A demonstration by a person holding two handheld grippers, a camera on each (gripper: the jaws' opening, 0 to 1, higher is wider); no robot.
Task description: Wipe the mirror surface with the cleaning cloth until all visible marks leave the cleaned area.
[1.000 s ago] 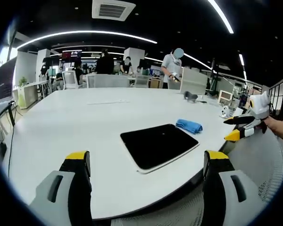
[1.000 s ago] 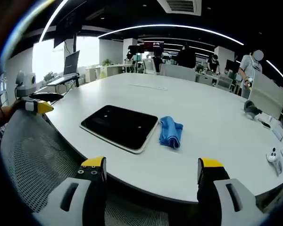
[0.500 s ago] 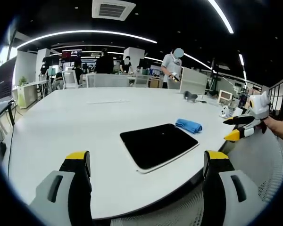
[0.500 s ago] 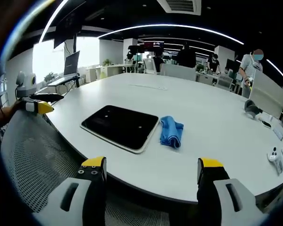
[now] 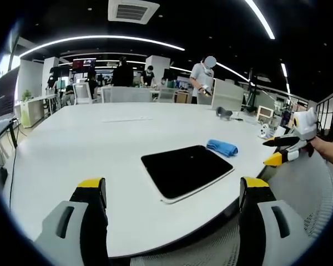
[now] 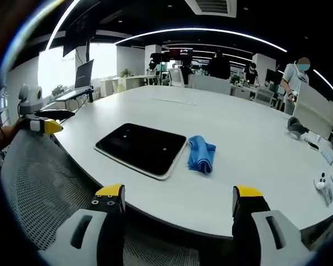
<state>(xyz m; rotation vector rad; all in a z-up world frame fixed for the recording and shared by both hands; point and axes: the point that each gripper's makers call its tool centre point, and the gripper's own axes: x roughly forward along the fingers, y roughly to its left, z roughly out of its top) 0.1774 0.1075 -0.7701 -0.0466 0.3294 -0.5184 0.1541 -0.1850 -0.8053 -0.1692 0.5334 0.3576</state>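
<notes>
Hovering off the table edge, both grippers empty

Lying flat near the near edge of the table [image 6: 250, 166]: mirror [image 6: 141, 149], dark-faced. Just beside its right side, touching or nearly: cloth [image 6: 201, 154], blue, bunched. Left gripper [image 5: 175, 191] jaws apart; right gripper [image 6: 177, 199] jaws apart, holding nothing.

I see almost no change over the last second: in the right gripper view the person [image 6: 296, 75] standing at the far right of the room has shifted slightly, and my view of the blue cloth [image 6: 201, 154] drifted a touch.
</notes>
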